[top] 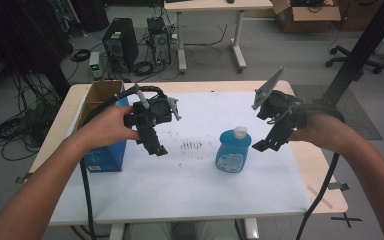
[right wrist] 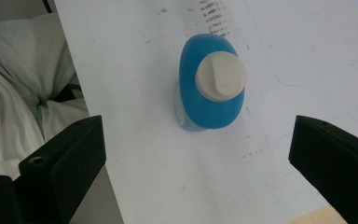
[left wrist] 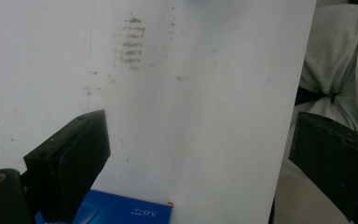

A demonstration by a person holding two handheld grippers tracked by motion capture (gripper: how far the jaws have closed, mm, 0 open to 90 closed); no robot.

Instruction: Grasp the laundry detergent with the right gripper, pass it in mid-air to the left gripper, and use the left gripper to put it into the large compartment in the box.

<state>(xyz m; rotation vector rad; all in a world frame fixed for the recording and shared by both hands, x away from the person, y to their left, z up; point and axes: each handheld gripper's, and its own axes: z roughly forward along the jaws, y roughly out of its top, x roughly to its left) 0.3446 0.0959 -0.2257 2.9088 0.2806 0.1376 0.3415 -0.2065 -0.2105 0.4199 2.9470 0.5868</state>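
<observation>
A blue bottle with a white cap stands upright on the white mat, right of centre. Seen from above in the right gripper view, the bottle lies ahead of the wide-apart jaws. My right gripper hovers open just right of the bottle, above the mat, holding nothing. My left gripper is held open over the mat's left part, pointing down, with nothing between its jaws. In the left gripper view the mat shows smudge marks, and a corner of a blue box lies below.
A blue box with an open cardboard top stands at the table's left edge beside my left hand. Dark smudges mark the mat's middle. Cables trail from both grippers. Beyond the table are a computer tower, another desk and floor cables.
</observation>
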